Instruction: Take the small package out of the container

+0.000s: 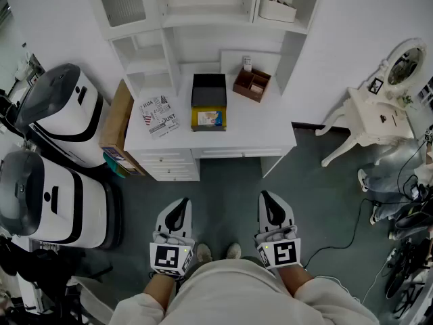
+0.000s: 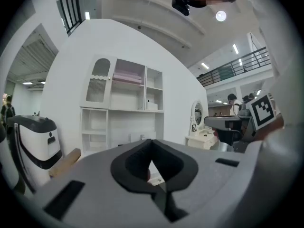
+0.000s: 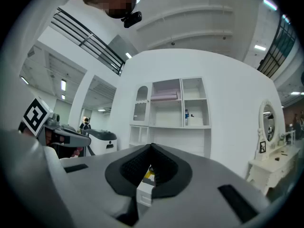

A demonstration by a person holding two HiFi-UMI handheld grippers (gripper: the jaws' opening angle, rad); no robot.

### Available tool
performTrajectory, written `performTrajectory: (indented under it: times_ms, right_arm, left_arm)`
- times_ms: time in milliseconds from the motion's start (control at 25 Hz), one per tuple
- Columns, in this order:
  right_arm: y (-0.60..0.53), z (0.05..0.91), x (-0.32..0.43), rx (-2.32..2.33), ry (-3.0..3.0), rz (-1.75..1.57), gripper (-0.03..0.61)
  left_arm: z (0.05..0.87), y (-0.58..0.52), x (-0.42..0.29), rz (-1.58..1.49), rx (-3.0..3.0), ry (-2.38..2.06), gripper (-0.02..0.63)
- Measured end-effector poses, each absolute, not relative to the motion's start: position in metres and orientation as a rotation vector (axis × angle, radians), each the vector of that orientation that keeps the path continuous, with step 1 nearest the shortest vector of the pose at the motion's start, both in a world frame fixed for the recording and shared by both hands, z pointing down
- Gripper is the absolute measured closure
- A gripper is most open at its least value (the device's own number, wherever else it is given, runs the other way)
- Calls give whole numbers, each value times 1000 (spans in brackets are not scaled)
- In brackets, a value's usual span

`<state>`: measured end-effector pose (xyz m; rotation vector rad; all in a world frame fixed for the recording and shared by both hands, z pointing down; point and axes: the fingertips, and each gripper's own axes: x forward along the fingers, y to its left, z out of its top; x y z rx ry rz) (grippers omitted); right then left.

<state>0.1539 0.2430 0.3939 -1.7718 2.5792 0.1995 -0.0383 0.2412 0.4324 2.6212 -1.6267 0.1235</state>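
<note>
On the desk (image 1: 270, 124), near its front edge, the package (image 1: 208, 119) lies in the black container (image 1: 208, 90), between a paper (image 1: 159, 116) and a wooden box (image 1: 252, 84). Left gripper (image 1: 180, 207) and right gripper (image 1: 270, 202) hang side by side, well short of the desk, over open floor (image 1: 230, 185). Both have their jaws closed on nothing.
</note>
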Motion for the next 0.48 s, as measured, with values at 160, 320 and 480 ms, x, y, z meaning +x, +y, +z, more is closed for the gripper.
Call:
performTrajectory:
  times_ms: [160, 320, 480]
  right_arm:
    - [240, 394, 154, -1768, 2586, 198, 551]
    - [240, 394, 153, -1763, 2588, 198, 551]
    - [240, 395, 154, -1753, 2591, 198, 551]
  left_arm:
    - [429, 239, -36, 124, 2632, -1626, 606]
    - [428, 240, -37, 124, 2635, -1630, 606]
    - [430, 241, -37, 130, 2625, -1638, 606]
